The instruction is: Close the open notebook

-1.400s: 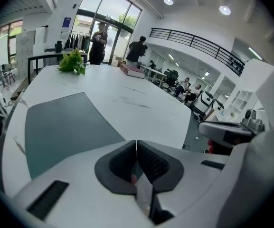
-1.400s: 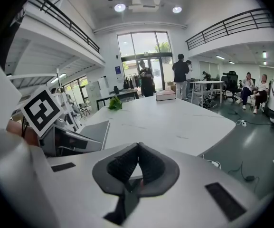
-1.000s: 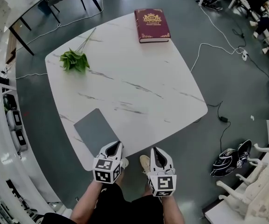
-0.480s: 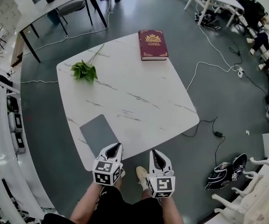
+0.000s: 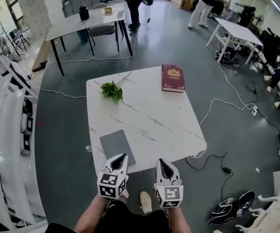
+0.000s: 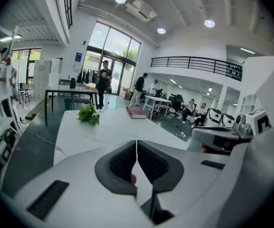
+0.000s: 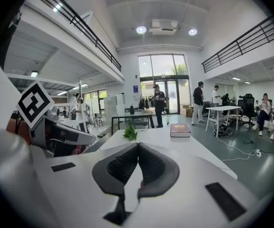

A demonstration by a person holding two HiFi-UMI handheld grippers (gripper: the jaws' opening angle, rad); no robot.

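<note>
Your L gripper & R gripper: fingers pinched shut, empty. Task's flat grey notebook, apparently closed, sits at white marble worktop near-left corner, just ahead of L; long axis away from you.

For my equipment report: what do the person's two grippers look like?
Both the left gripper and the right gripper have smooth white shells. Each carries a cube with black-and-white square markers at the back, and dark grey ribbed pads line the jaws. No cables or sleeves are visible.
</note>
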